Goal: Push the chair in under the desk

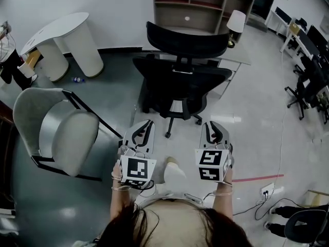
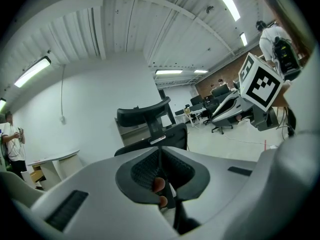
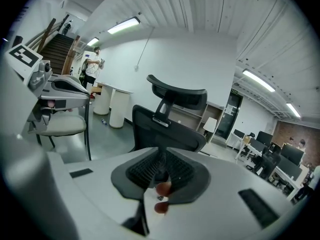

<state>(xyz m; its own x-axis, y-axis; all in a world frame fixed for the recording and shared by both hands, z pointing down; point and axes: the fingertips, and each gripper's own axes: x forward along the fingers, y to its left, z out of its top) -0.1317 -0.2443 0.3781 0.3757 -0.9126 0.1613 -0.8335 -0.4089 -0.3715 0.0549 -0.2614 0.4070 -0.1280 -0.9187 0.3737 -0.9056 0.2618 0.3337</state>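
Observation:
A black mesh office chair (image 1: 181,76) with a headrest stands ahead of me, its back turned to me. It also shows in the left gripper view (image 2: 152,126) and the right gripper view (image 3: 167,116). A pale desk top (image 1: 237,62) pokes out behind it on the right, below a shelf unit. My left gripper (image 1: 148,122) and right gripper (image 1: 208,123) are held side by side short of the chair's wheeled base, not touching it. Both point at the chair. Each one's jaws stand together with nothing between them (image 2: 159,150) (image 3: 161,154).
A beige chair (image 1: 56,130) on a black frame stands close at my left. A white rounded table (image 1: 64,35) is at the far left, a shelf unit (image 1: 200,4) behind the desk. More black office chairs (image 1: 308,86) stand at the right. Cables and a socket (image 1: 266,192) lie on the floor.

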